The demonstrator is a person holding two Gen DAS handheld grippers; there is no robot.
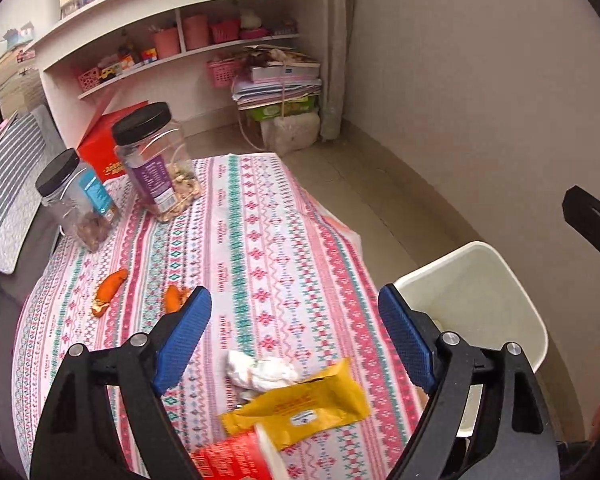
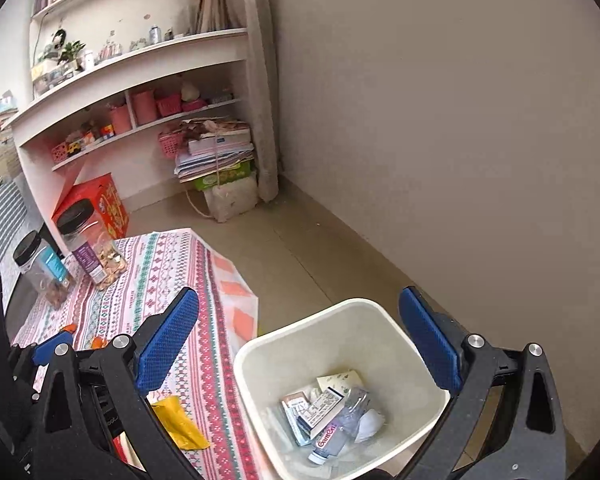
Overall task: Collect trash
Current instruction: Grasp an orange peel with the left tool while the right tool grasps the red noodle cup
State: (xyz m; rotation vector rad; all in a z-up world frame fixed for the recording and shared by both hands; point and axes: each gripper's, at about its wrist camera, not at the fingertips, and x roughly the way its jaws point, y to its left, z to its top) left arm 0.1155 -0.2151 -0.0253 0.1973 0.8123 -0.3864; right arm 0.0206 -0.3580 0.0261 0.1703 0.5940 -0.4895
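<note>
My left gripper (image 1: 296, 324) is open and empty above the patterned tablecloth (image 1: 260, 220). Below it lie a crumpled white tissue (image 1: 260, 372), a yellow wrapper (image 1: 300, 408) and a red and white cup (image 1: 236, 460). Two orange peels (image 1: 110, 290) (image 1: 174, 298) lie further left. My right gripper (image 2: 300, 336) is open and empty over the white trash bin (image 2: 260, 352), which holds cartons, a plastic bottle and tissue (image 2: 328, 412). The bin (image 1: 480, 280) stands on the floor beside the table's right edge. The yellow wrapper (image 2: 178, 424) shows in the right wrist view too.
Two black-lidded jars (image 1: 156, 160) (image 1: 76, 200) stand at the table's far left, with a red box (image 1: 104, 148) behind. A shelf unit (image 1: 180, 40) and a stack of books (image 1: 280, 84) are against the far wall. A striped cushion (image 1: 8, 184) lies left.
</note>
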